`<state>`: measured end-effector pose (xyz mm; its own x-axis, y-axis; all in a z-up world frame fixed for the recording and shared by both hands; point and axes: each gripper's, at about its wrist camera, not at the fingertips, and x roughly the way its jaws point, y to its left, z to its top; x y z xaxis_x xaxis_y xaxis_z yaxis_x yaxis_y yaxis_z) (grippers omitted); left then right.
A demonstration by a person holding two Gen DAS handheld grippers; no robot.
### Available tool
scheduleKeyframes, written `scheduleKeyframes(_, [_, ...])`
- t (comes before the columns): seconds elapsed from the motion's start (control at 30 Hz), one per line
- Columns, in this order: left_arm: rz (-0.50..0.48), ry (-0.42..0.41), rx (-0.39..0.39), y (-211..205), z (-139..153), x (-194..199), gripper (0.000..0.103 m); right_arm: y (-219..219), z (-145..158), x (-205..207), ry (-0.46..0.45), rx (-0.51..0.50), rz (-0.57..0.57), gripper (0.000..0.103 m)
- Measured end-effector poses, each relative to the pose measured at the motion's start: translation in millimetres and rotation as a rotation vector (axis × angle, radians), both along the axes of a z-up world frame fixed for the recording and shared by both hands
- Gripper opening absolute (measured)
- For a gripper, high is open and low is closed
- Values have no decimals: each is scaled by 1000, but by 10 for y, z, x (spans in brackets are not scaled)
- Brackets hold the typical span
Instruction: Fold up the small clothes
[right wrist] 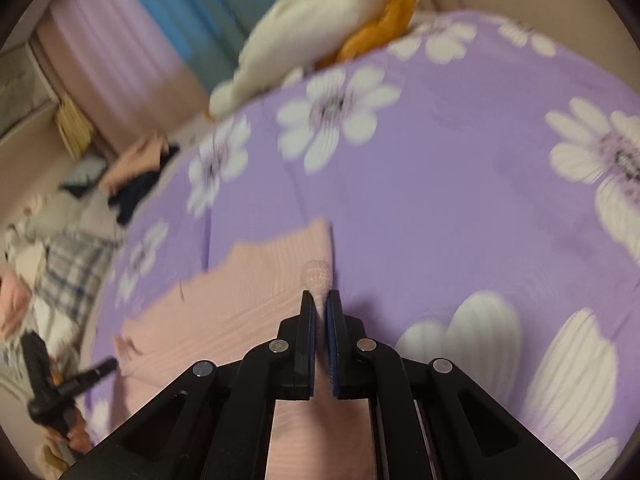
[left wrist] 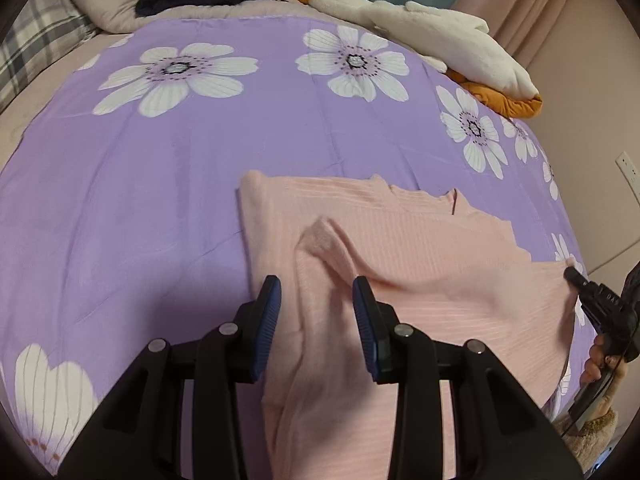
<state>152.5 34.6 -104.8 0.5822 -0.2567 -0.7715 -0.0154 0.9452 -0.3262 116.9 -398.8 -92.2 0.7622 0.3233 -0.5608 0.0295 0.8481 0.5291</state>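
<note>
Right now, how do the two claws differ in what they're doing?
The left claw is open, its fingers apart over the pink top and gripping nothing. The right claw is shut, pinching a fold of that top. Both are black with blue pads, above the same purple flowered bedspread.

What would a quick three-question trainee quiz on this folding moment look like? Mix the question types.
1. True or false: the left gripper is clamped on the pink top.
2. Which gripper has pink cloth pinched between its fingers? A. left B. right C. both
3. Fill in: the top lies on a purple bedsheet printed with white ____.

Key
1. False. Its jaws stand apart, with a raised fold of the top between them but not squeezed.
2. B. The right jaws are nearly closed on a bit of pink cloth that pokes out past the tips.
3. Flowers.
</note>
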Motion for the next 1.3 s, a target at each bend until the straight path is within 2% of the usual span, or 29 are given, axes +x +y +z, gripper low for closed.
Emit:
scheduleKeyframes(0.1, [-4,14,22,-66,-40,120,35,-113,-118,59,14,62,-14,7])
scheduleKeyframes(0.27, [-6,43,24,-92,-107,285,34,-83,-299,119,64,47,-20,7])
scheduleKeyframes(0.4, [-4,78,-9,-74,-206,343,9,-70,-299,116,64,30,-20,7])
scheduleKeyframes(0.53, [70,55,-59,-23,-198,274,6,-60,-290,112,67,14,-24,7])
scheduleKeyframes(0.6, [86,8,-61,-47,-93,187,5,-60,-271,101,61,12,-24,7])
scheduleKeyframes(0.77, [96,-32,-79,-53,162,46,5,-26,-122,25,19,-3,-17,7])
scheduleKeyframes(1.07, [131,-132,-137,197,541,-121,5,116,374,-67,-103,-27,38,7])
scheduleKeyframes(1.2, [158,-153,-141,337,614,-93,5,212,546,114,-134,-47,57,7])
scheduleKeyframes(1.3, [172,-143,-135,415,588,8,5,304,562,383,-118,-45,94,7])
